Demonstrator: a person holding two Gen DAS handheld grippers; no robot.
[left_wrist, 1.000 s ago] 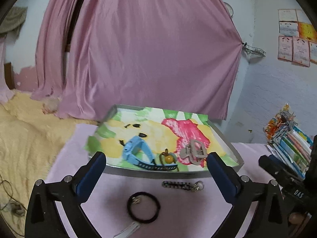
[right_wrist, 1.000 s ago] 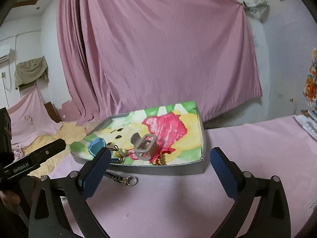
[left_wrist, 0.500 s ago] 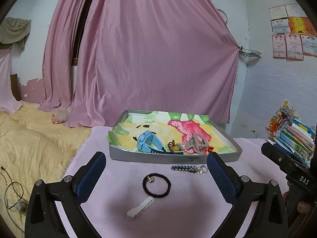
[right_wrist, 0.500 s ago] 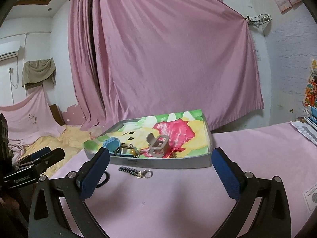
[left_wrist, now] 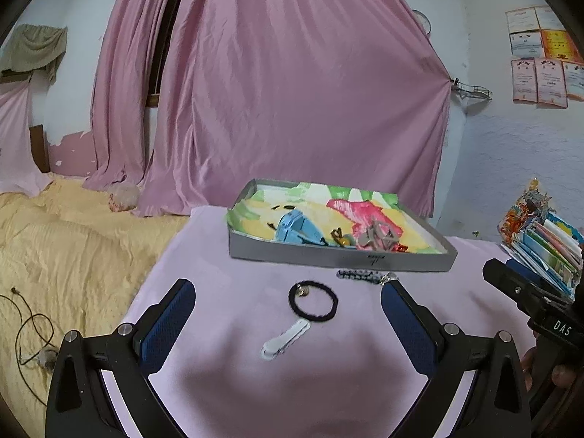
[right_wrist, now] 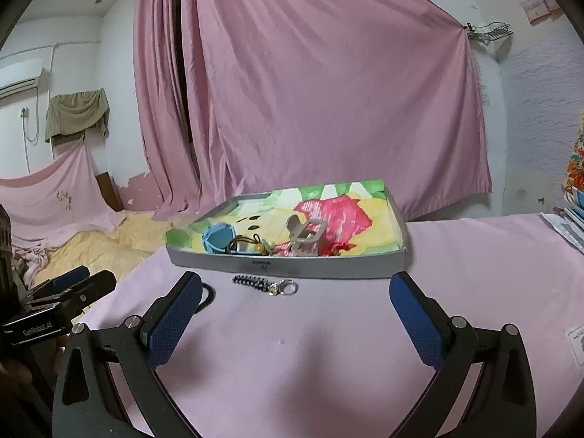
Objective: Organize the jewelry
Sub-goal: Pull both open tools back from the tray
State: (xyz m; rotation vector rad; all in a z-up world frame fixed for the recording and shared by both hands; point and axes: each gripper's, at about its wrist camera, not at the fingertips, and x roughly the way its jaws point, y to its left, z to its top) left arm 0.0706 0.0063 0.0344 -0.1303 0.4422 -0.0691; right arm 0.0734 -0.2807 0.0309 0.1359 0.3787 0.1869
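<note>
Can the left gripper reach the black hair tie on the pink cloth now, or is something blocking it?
Probably yes. The left gripper is open, and the black hair tie lies flat just ahead between its fingers. Only the white clip lies nearer, beside the path.

Both wrist views look low across the pink table (left_wrist: 237, 328) toward the curtain (left_wrist: 292, 91), tray (left_wrist: 339, 257) mid-frame. Left view sits further left; right view nearer. Both share tray and keychain (right_wrist: 255, 283).
</note>
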